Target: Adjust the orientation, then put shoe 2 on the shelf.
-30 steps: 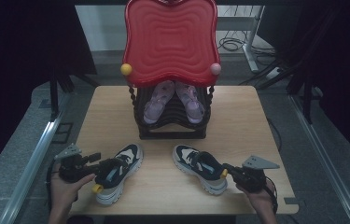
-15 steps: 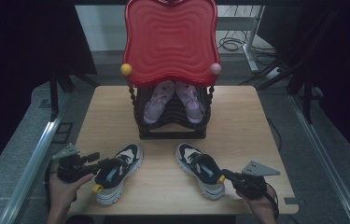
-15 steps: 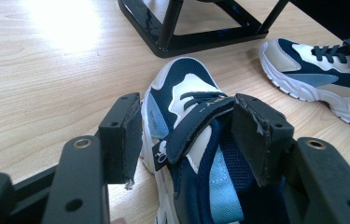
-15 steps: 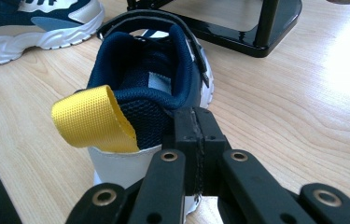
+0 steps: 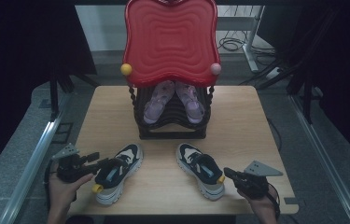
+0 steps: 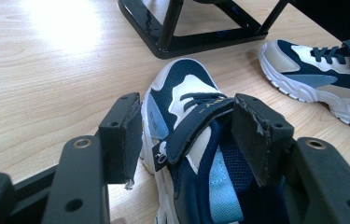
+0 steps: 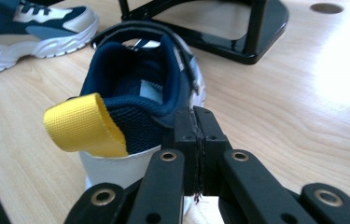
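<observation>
From the high view we see a wooden table (image 5: 116,112) with a black rack (image 5: 171,122) under a red tray-like top (image 5: 170,42), a pair of pink sandals (image 5: 172,100) on the rack, and two navy-and-white sneakers in front of it. Our left gripper (image 5: 99,163) reaches into the left sneaker (image 5: 116,171) near the table's front edge, while our right gripper (image 5: 228,173) sits just behind the heel of the right sneaker (image 5: 200,169). In the left gripper view, our jaws stand wide, straddling the left sneaker's (image 6: 196,140) collar and strap, one pad (image 6: 121,135) outside its side and the other over the opening; we cannot tell whether they press on it. In the right gripper view, our jaws are pressed flat together, pads touching with nothing between them, right at the heel of the right sneaker (image 7: 135,107), beside its yellow pull tab (image 7: 84,126).
</observation>
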{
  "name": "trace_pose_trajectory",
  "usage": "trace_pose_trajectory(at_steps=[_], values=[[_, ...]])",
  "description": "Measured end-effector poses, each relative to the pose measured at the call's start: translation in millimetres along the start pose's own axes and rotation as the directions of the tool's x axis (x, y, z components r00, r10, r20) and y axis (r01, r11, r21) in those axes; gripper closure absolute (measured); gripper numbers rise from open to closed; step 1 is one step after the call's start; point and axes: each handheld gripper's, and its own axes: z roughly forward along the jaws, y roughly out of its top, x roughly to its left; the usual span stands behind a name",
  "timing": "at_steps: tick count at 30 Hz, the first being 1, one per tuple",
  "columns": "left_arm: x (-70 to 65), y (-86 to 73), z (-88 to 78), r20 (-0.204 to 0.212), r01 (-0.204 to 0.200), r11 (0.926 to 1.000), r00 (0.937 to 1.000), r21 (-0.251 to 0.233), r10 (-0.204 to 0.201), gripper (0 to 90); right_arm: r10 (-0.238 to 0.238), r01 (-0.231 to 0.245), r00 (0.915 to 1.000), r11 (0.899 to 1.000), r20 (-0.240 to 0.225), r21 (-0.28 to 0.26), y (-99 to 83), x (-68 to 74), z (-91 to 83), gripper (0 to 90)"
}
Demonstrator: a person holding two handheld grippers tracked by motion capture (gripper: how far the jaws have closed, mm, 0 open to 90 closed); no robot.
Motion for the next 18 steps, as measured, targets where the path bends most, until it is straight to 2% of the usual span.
trace_pose_trajectory(at_steps=[6,11,15,18], values=[[-2.6,1.4,-4.1,-0.005,-0.010,0.9993,0.9999,-0.037,0.010,44.6,0.029,-0.029,0.9995,0.999,0.011,-0.041,1.8,-5.1,-5.4,86.8],[-1.1,-1.1,-2.6,-0.004,-0.005,0.9998,1.0000,-0.018,0.005,44.4,0.062,-0.062,0.9980,0.995,-0.010,-0.081,6.4,-7.6,-5.1,76.3],[0.3,-1.7,-2.2,-0.003,-0.001,1.0000,1.0000,-0.004,0.001,43.9,0.088,-0.092,0.9954,0.990,-0.037,-0.106,13.7,-9.5,-0.3,63.8],[1.3,-1.7,-2.3,-0.005,0.001,1.0000,1.0000,-0.004,-0.001,43.9,0.108,-0.112,0.9934,0.987,-0.040,-0.118,18.9,-10.6,4.9,58.6]])
